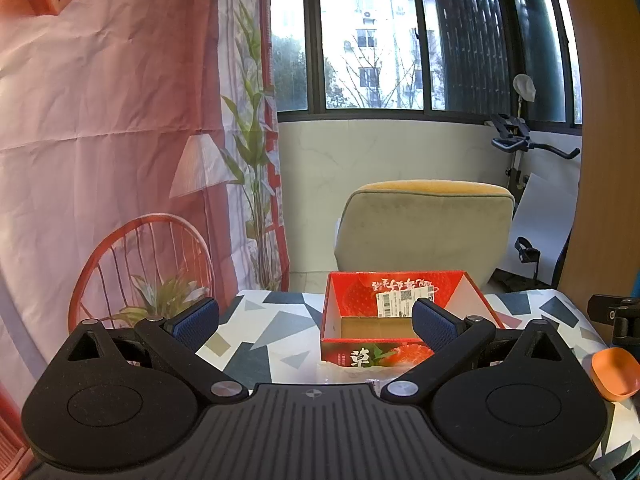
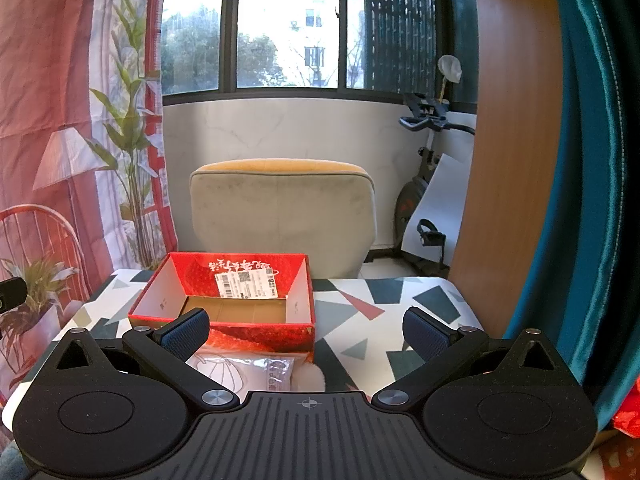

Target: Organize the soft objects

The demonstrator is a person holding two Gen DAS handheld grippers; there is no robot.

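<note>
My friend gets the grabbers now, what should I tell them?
Left gripper: open, holding nothing, aimed at the box.
Right gripper: open, holding nothing, just above the packet.
Red open-topped cardboard box with strawberry print: on the patterned tablecloth, nothing inside that shows.
Clear plastic packet with something white and fluffy: lies on the cloth in front of the box, near side.
Orange bowl: at the table's right edge.
Done: nothing packed yet.
Left: probably pick up the packet and put it in the box.

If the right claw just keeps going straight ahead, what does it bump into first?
Probably the clear plastic bag lying just ahead of the open right claw, then the red box right behind it. Depth is hard to judge, so it might pass just above the bag.
</note>
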